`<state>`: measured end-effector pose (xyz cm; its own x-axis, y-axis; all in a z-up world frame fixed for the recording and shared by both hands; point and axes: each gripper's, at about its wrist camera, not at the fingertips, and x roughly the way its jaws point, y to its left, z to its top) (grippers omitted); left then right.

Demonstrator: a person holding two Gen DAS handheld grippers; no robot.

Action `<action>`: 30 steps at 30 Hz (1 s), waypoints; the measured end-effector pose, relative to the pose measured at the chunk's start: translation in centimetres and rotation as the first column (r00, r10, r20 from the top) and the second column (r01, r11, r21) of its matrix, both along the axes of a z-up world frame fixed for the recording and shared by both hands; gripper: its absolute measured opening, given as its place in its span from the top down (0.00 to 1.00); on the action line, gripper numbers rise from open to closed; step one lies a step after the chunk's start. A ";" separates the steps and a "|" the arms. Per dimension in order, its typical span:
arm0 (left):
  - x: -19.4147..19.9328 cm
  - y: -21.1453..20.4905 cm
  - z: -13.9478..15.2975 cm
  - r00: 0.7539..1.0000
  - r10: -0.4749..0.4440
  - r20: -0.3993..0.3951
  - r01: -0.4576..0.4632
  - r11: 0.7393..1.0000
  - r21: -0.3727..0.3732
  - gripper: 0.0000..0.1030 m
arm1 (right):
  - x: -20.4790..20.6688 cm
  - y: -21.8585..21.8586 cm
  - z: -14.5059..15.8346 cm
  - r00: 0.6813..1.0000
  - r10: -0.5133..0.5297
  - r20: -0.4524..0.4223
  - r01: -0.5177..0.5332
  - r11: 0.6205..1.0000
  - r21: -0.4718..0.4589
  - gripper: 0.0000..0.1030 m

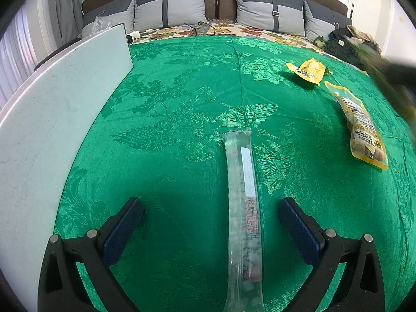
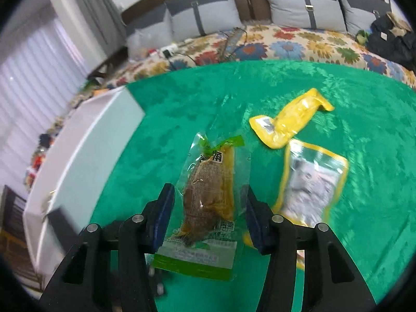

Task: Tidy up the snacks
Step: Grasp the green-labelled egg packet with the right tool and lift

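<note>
Left tool (image 1: 211,214) jaws wide, nothing gripped. A long clear snack tube (image 1: 243,215) lies on the green cloth (image 1: 169,119) between the jaws, closer to the right finger, touching neither pad; it runs from 6 o'clock up toward centre frame, red print and a white label strip on it. White board (image 1: 52,119) covers the 9 o'clock side, lying over the cloth's edge.

In the left wrist view, two yellow packs sit at 2 o'clock: a crumpled yellow pouch (image 1: 309,70) farther out, and a yellow-edged nut bag (image 1: 361,127) nearer, just beside each other but apart. A blurred dark shape at 3 o'clock edge, cannot tell what.

Right tool (image 2: 208,213) narrowed around a green-trimmed clear packet (image 2: 205,202) with a brown piece inside. The packet stands between the two blue pads and its clear film edges reach both; it looks lifted off the cloth, bottom green edge hanging toward 6 o'clock. View is blurred.

In the right wrist view, the yellow pouch (image 2: 293,119) is at 1 o'clock and the nut bag (image 2: 312,184) at 3 o'clock just beside the right finger, both flat on the cloth. Grey pillows (image 2: 205,18) and floral bedspread (image 2: 286,44) at 12 o'clock.
</note>
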<state>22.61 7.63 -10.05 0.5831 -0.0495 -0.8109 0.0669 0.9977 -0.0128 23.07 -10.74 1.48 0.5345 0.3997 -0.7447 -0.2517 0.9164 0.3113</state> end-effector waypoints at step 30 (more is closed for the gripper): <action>0.0 0.0 0.0 1.000 -0.001 0.000 0.001 1.000 0.000 0.00 | -10.1 -8.3 -9.0 0.989 -0.093 0.113 0.123 0.945 -0.303 0.24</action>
<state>22.59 7.63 -10.08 0.5831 -0.0502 -0.8108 0.0675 0.9976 -0.0133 12.94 -19.04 -7.57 0.6365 0.0947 -0.7655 -0.1602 0.9870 -0.0111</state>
